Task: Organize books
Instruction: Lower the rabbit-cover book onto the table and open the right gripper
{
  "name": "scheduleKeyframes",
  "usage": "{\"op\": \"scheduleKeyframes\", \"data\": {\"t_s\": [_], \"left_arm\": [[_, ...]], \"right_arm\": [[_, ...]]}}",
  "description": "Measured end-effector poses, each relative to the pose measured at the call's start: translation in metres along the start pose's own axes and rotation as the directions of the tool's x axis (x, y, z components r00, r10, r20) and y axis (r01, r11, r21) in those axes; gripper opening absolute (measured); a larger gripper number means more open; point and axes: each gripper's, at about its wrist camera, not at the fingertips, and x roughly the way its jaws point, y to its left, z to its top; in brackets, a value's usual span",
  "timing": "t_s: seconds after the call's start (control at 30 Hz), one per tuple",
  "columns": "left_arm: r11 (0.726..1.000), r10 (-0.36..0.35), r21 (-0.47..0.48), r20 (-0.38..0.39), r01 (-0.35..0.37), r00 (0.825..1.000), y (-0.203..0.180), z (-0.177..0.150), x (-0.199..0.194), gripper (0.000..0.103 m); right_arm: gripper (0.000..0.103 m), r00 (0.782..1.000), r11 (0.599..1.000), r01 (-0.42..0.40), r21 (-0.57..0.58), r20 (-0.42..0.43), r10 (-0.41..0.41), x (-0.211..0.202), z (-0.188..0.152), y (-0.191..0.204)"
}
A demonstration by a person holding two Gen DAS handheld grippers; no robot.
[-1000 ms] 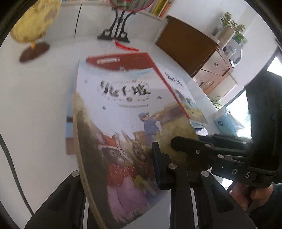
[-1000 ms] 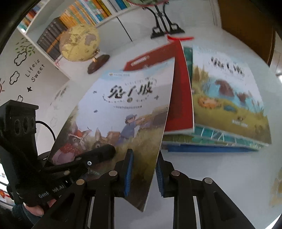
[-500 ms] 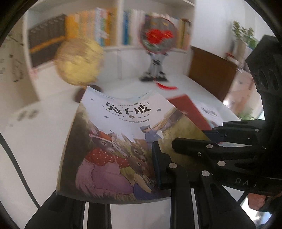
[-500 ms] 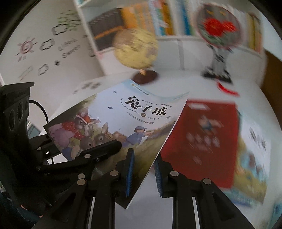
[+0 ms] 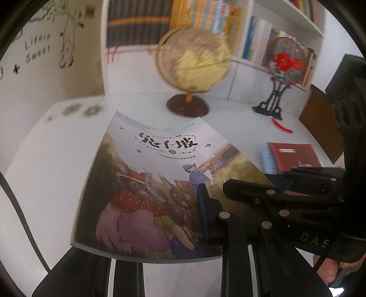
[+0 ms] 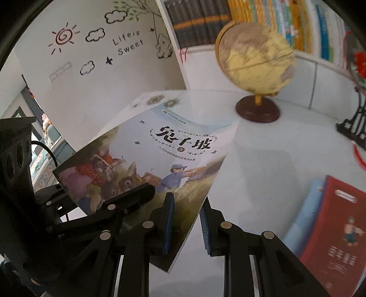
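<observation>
Rabbit picture book (image 5: pixel 160 182) held clear of the white table (image 5: pixel 45 171), cover up, gripped along its near edge. Left gripper (image 5: pixel 160 246) pinches the lower edge; right gripper (image 6: pixel 186 225) pinches the corner beside it. Both point downward at a slant. Red book (image 6: pixel 338 228) tops the stack at right. Versus a second ago: book swung away from the stack, now facing the globe (image 5: pixel 194 59) and bookshelf (image 5: pixel 141 20).
</observation>
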Motion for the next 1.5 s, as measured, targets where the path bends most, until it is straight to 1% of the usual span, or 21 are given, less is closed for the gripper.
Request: {"op": "scheduleKeyframes", "data": {"t_s": [0.07,0.13,0.23,0.37,0.43,0.5,0.53,0.57,0.6,0.67,0.73,0.8,0.87,0.93,1.0,1.03,1.13,1.23,1.27,1.37,1.5], "left_arm": [[1.000,-0.006,-0.023,-0.017,0.006,1.000,0.007,-0.003,0.011,0.024],[0.998,-0.029,-0.060,-0.044,0.026,0.999,0.018,-0.007,0.021,0.024],[0.993,-0.054,-0.107,-0.069,0.047,0.996,0.031,-0.009,0.030,0.024],[0.991,-0.046,-0.127,-0.095,0.034,0.994,0.037,-0.014,0.033,0.024],[0.991,-0.031,-0.132,-0.105,0.017,0.994,0.041,-0.017,0.033,0.027],[0.988,-0.022,-0.152,-0.126,0.003,0.992,0.046,-0.020,0.034,0.036],[0.987,-0.028,-0.160,-0.132,0.006,0.991,0.049,-0.023,0.035,0.037],[0.986,-0.030,-0.169,-0.138,0.006,0.990,0.052,-0.025,0.036,0.040],[0.983,-0.021,-0.183,-0.153,-0.007,0.988,0.056,-0.030,0.037,0.044],[0.977,-0.001,-0.209,-0.178,-0.036,0.984,0.064,-0.035,0.038,0.049],[0.968,0.005,-0.243,-0.192,-0.052,0.981,0.075,-0.040,0.036,0.049],[0.960,0.005,-0.273,-0.197,-0.060,0.980,0.082,-0.043,0.032,0.049],[0.958,0.016,-0.277,-0.207,-0.074,0.978,0.084,-0.046,0.030,0.049],[0.960,0.051,-0.259,-0.221,-0.109,0.974,0.084,-0.049,0.028,0.049],[0.954,0.127,-0.239,-0.233,-0.183,0.964,0.088,-0.056,0.023,0.048],[0.951,0.148,-0.233,-0.235,-0.203,0.961,0.090,-0.057,0.020,0.048],[0.938,0.189,-0.242,-0.243,-0.248,0.951,0.102,-0.064,0.009,0.048],[0.934,0.224,-0.226,-0.230,-0.275,0.947,0.102,-0.060,-0.005,0.048],[0.936,0.230,-0.218,-0.219,-0.277,0.948,0.099,-0.057,-0.010,0.048],[0.946,0.222,-0.200,-0.171,-0.254,0.960,0.079,-0.049,-0.028,0.048],[0.964,0.179,-0.182,-0.108,-0.196,0.978,0.037,-0.037,-0.052,0.048]], "right_arm": [[0.021,1.000,1.000,0.000,0.003,-0.021,0.000,0.018,0.002,-0.001],[0.021,0.999,1.000,-0.004,0.011,-0.047,0.005,0.036,0.003,-0.002],[0.021,0.996,0.999,-0.014,0.047,-0.082,0.018,0.054,0.004,-0.008],[0.021,0.994,0.996,-0.031,0.081,-0.101,0.039,0.063,-0.002,-0.011],[0.021,0.993,0.996,-0.036,0.081,-0.111,0.045,0.066,-0.004,-0.009],[0.021,0.991,0.995,-0.044,0.086,-0.119,0.054,0.068,-0.006,-0.008],[0.021,0.991,0.995,-0.044,0.089,-0.123,0.055,0.069,-0.007,-0.008],[0.021,0.991,0.995,-0.043,0.094,-0.125,0.055,0.070,-0.007,-0.007],[0.021,0.990,0.994,-0.042,0.100,-0.131,0.055,0.073,-0.007,-0.008],[0.021,0.988,0.993,-0.034,0.109,-0.147,0.050,0.078,-0.007,-0.010],[0.021,0.985,0.994,-0.023,0.103,-0.165,0.040,0.081,-0.009,-0.009],[0.021,0.983,0.995,-0.030,0.097,-0.176,0.047,0.082,-0.011,-0.007],[0.021,0.982,0.996,-0.033,0.086,-0.182,0.048,0.084,-0.013,-0.004],[0.021,0.982,0.998,-0.009,0.070,-0.188,0.022,0.087,-0.013,-0.002],[0.021,0.978,0.998,0.006,0.066,-0.209,0.008,0.089,-0.014,-0.001],[0.023,0.975,0.998,0.020,0.066,-0.220,-0.005,0.089,-0.015,-0.002],[0.025,0.972,0.998,0.042,0.052,-0.231,-0.029,0.084,-0.018,-0.002],[0.025,0.977,0.998,0.042,0.043,-0.211,-0.032,0.071,-0.017,-0.001],[0.025,0.979,0.998,0.045,0.046,-0.200,-0.035,0.063,-0.017,0.000],[0.025,0.984,0.996,0.056,0.062,-0.170,-0.045,0.040,-0.018,0.001],[0.025,0.987,0.988,0.107,0.108,-0.130,-0.093,-0.002,-0.026,-0.004]]}}
